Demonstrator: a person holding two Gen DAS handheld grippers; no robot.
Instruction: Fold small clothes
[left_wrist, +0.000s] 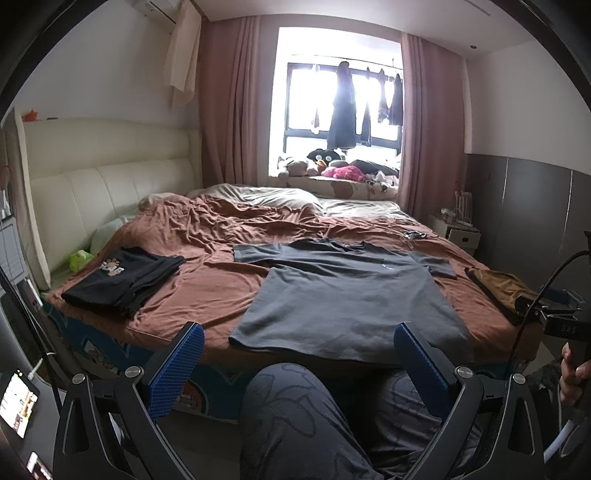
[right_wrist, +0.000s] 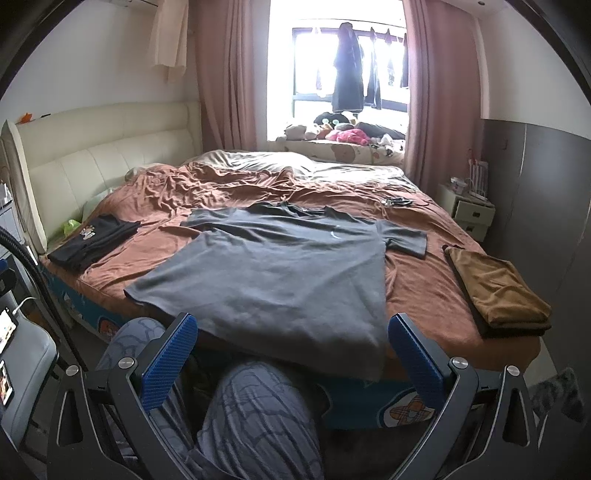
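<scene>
A grey T-shirt (left_wrist: 343, 291) (right_wrist: 273, 269) lies spread flat on the brown bedspread (left_wrist: 207, 284) (right_wrist: 410, 280), sleeves out, hem at the near edge of the bed. My left gripper (left_wrist: 299, 336) is open, held back from the hem above a person's knee, with nothing between its blue pads. My right gripper (right_wrist: 291, 325) is open too, its pads either side of the shirt's near hem in the view, and holds nothing. The right gripper's body shows at the far right of the left wrist view.
A folded black garment with a paw print (left_wrist: 125, 280) (right_wrist: 96, 240) lies at the bed's left. A folded brown cloth (left_wrist: 502, 288) (right_wrist: 498, 291) lies at the right. Small items and a cable (right_wrist: 399, 202) sit further back. A nightstand (right_wrist: 469, 210) stands beside the bed.
</scene>
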